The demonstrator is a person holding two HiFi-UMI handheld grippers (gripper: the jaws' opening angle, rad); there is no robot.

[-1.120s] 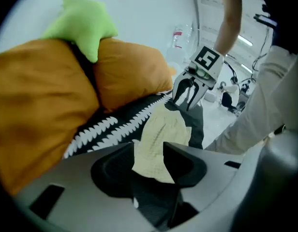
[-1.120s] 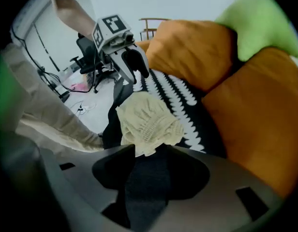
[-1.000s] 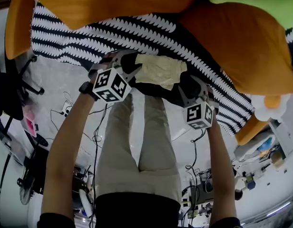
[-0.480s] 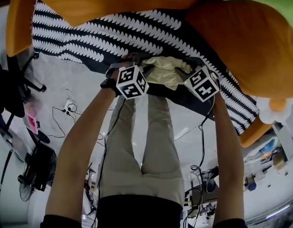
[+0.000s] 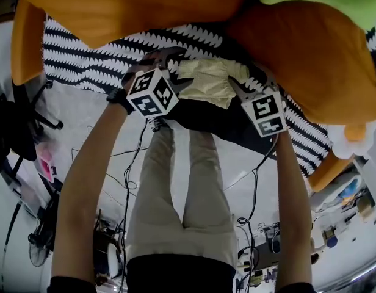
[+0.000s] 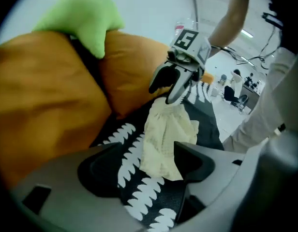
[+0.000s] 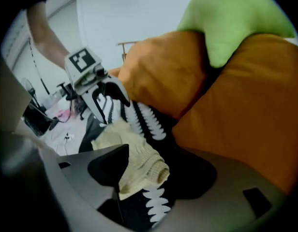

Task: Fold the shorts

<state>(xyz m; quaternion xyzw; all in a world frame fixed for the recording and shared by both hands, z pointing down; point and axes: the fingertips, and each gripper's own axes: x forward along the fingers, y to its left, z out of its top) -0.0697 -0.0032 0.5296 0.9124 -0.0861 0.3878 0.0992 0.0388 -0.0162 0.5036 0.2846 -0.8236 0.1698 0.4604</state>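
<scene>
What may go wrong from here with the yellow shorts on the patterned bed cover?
1. The jaws of the left gripper and the right gripper have just been opening, each with an end of the shorts between them, unpressed. The cloth looks bunched, so the fold may spring loose.
2. The shorts lie close to the edge of the bed cover; a jaw that catches cloth while withdrawing might drag them off.

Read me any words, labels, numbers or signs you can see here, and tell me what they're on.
No readable words or numbers anywhere.
Left cube: black-and-white square code patterns, no letters.
Right cube: the same.
Floor clutter: too small and blurred to read.
</scene>
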